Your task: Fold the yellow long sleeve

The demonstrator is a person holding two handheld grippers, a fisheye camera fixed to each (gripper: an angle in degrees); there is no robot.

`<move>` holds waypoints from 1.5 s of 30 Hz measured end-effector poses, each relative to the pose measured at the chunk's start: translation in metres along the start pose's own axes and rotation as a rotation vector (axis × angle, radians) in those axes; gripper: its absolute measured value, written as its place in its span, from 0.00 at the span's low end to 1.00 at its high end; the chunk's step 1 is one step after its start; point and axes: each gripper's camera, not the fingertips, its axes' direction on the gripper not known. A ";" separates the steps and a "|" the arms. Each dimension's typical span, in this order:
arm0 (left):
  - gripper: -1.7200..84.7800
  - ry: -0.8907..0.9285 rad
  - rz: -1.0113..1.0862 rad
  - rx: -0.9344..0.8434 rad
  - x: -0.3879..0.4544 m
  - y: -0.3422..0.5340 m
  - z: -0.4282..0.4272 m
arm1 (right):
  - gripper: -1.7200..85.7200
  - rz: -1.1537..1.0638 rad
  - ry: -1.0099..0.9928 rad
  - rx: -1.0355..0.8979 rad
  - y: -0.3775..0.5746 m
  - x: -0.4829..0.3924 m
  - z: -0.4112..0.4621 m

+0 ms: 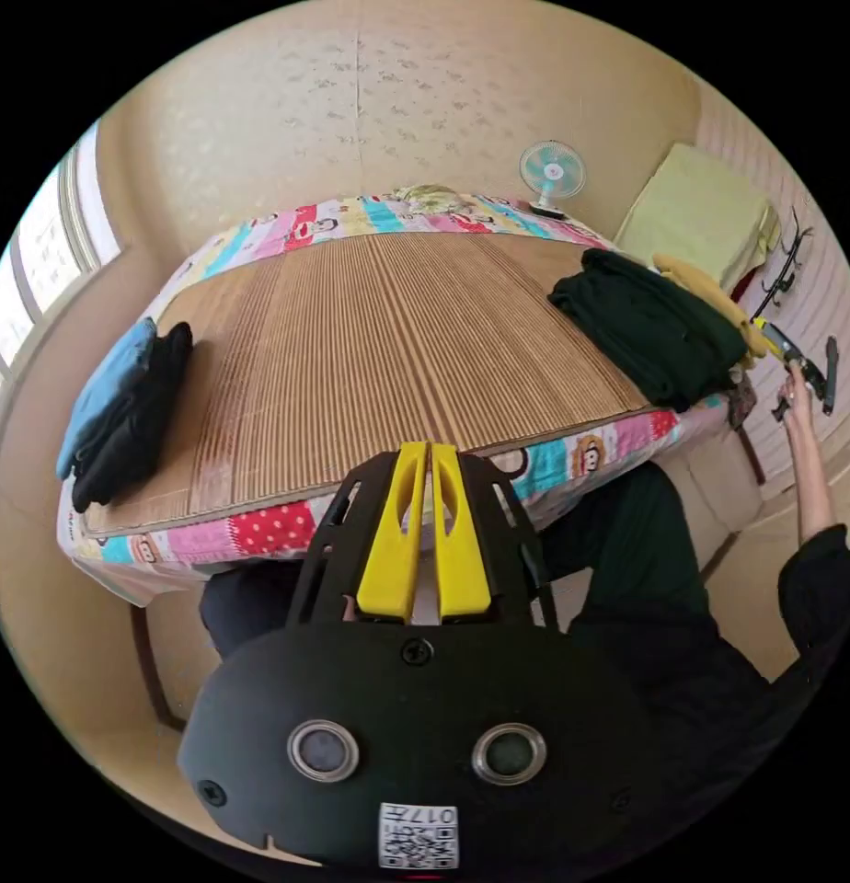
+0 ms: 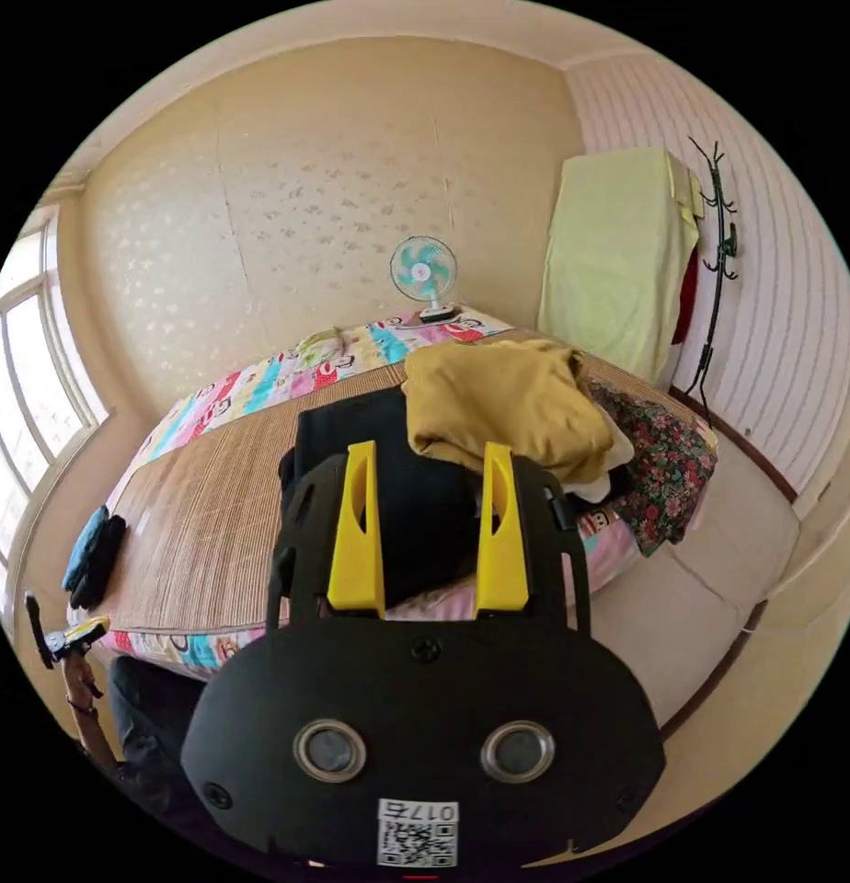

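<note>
A bed covered by a ribbed bamboo mat (image 1: pixel 370 349) stands against a pale papered wall, a small fan (image 2: pixel 425 271) at its far edge. The left gripper (image 1: pixel 429 451) has its yellow fingers pressed together on nothing, the mat just beyond their tips. The right gripper (image 2: pixel 430 455) has its fingers spread and empty; beyond their tips the crumpled yellow long sleeve (image 2: pixel 508 405) lies on a folded black garment (image 2: pixel 416 497). A dark stack topped in blue (image 1: pixel 121 414) lies well to the left of the left fingers.

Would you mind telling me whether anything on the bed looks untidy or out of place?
The yellow long sleeve lies crumpled atop the folded dark garment, unlike the neat blue and black stack at the mat's far corner.
</note>
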 end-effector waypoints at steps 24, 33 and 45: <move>0.02 0.112 -0.215 0.118 -0.097 0.105 -0.093 | 0.14 -0.635 -0.757 -0.457 0.058 -0.414 0.136; 0.03 0.141 -0.276 0.108 -0.133 0.137 -0.113 | 0.12 -0.682 -0.620 -0.652 0.046 -0.455 0.278; 0.18 0.296 -0.421 0.257 -0.215 0.162 -0.138 | 0.05 -0.941 -1.230 -0.705 0.141 -0.315 0.087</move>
